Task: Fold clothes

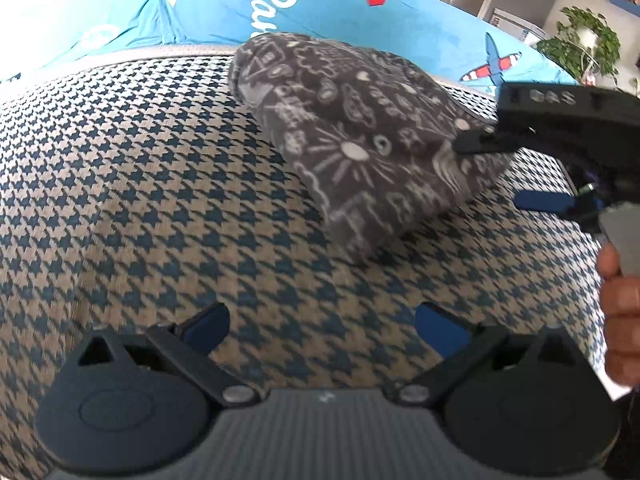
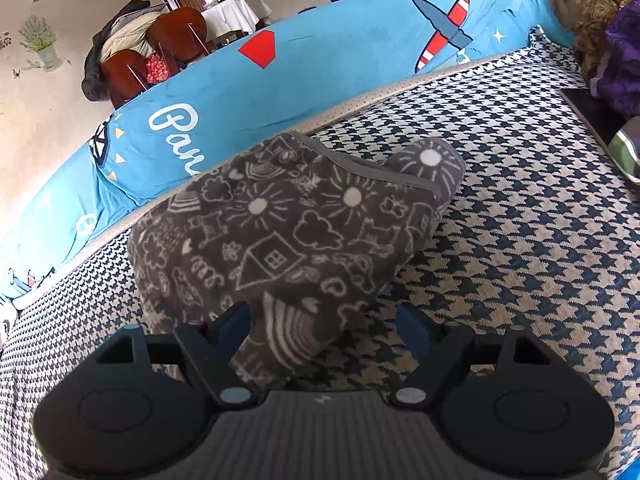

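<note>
Garment [image 2: 296,236]: dark grey fleece w/ white doodles, folded, rumpled.

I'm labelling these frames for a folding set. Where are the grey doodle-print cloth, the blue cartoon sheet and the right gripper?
grey doodle-print cloth [image 2: 288,236]: right wrist view, on the drawn house.
blue cartoon sheet [image 2: 340,88]: right wrist view, plain blue beside the red shape.
right gripper [image 2: 324,324]: right wrist view, midway between its fingertips.

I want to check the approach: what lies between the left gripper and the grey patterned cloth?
Only bare houndstooth cover lies between the left gripper and the grey patterned cloth, per the left wrist view.
</note>
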A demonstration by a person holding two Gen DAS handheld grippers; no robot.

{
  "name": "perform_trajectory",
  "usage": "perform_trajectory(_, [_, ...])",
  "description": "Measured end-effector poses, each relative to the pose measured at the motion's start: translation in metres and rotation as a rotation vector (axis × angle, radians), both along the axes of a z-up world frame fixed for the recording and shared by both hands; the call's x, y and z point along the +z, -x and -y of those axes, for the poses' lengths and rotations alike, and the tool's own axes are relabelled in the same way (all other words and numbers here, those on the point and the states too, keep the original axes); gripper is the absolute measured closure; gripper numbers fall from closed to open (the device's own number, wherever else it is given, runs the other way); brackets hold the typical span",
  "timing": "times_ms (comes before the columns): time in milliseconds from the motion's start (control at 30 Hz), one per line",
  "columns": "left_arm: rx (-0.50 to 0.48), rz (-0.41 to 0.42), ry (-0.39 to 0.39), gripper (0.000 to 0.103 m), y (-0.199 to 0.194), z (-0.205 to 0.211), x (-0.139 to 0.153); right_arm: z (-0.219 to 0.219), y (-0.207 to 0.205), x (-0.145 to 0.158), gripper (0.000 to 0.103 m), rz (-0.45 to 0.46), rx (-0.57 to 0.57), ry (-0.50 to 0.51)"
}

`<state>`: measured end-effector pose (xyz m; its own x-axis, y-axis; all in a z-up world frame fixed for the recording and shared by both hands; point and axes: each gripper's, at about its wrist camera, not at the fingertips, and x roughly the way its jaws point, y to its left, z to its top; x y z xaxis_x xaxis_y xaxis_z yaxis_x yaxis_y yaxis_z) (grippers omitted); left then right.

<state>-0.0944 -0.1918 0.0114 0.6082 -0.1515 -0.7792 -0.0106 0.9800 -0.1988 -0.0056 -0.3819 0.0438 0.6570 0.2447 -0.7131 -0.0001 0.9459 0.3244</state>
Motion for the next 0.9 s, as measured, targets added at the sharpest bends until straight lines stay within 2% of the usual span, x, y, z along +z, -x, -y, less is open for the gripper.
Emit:
perform_trajectory(233, [-0.036,0.06,-0.059,0.0,0.019,0.019,0.015,0.007,0.003,0.0,0.023,0.001,-0.01,-0.001])
perform_trajectory(633, [-0.083,0.11,-0.09,0.0,0.035,0.049,0.038,0.018,0.01,0.005,0.023,0.015,-0.01,-0.028])
perform_trajectory(900, [-0.105,0.126,-0.112,0.0,0.03,0.056,0.049,0.031,0.01,0.01,0.023,0.03,-0.036,-0.052])
